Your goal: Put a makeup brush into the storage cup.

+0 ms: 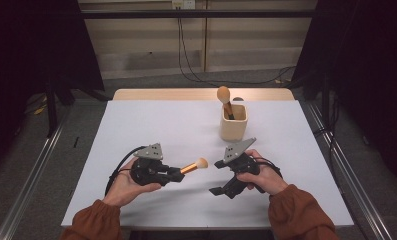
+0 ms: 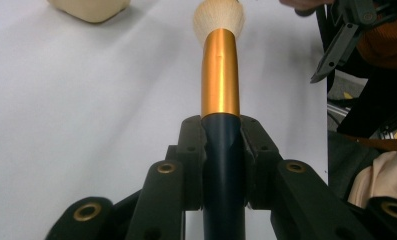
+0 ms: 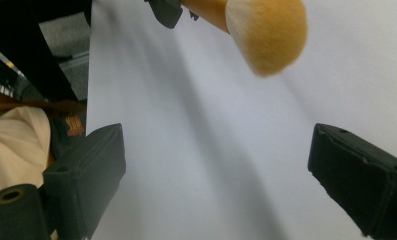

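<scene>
The left gripper has its 2 jaws clamped tight on the dark navy handle of a makeup brush with a shiny copper-gold ferrule and a pale, fluffy bristle head. The grip sits on the handle just behind the ferrule, so the ferrule and bristles stick out past the jaw tips and stay free. That looks deliberate: the exposed front end points toward the right gripper, as if offered for a handover.

The right gripper has its jaws spread wide with nothing between them; in the right gripper view the bristle head hangs ahead of and above the gap, apart from both pads. It probably has to come closer and line up before it can close on the brush.

Beyond both sets of jaws stands a cream square holder cup on the white tabletop, with 1 more round-headed brush upright in it, a likely destination.

The rear of the held handle runs out of the left gripper view's bottom edge. The cup is cropped at that view's top. The second brush's lower handle is hidden inside the cup.
</scene>
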The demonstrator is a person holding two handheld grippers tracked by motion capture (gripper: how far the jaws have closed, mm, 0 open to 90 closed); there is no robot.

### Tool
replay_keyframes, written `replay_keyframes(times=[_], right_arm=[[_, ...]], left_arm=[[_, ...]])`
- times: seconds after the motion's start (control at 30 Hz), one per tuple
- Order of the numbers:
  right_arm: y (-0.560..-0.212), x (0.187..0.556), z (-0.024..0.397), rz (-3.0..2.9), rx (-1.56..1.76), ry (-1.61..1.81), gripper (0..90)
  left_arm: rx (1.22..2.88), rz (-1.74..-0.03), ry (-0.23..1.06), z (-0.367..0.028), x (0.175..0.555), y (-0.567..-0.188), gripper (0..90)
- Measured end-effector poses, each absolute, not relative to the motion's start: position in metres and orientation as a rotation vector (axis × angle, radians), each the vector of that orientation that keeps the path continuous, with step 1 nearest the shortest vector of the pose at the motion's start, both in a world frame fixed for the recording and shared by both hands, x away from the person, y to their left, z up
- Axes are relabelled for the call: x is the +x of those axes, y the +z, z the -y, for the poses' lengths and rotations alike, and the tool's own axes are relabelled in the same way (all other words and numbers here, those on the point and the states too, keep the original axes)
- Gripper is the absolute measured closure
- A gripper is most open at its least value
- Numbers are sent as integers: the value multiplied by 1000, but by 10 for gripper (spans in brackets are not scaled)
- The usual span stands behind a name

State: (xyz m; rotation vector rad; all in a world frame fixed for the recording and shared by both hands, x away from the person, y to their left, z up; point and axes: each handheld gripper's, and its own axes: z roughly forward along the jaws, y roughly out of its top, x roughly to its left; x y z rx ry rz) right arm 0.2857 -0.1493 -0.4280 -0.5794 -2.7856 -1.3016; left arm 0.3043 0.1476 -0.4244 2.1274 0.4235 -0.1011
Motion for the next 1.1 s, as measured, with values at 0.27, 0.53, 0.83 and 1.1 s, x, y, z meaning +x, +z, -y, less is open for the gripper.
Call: replay_keyframes(times=[0.27, 0.53, 0.83, 1.1], right_arm=[[-429, 281, 156, 2680, -662, -1478, 111], [-430, 277, 154, 2648, -695, -1574, 111], [-430, 272, 161, 2599, -768, -1665, 91], [-433, 267, 164, 2541, -870, -1775, 103]], left_arm=[[2063, -441, -92, -151, 304, -424, 743], [1985, -450, -72, -153, 304, -423, 743], [1932, -466, -34, -155, 303, -421, 743], [1861, -464, -8, -157, 302, -420, 743]])
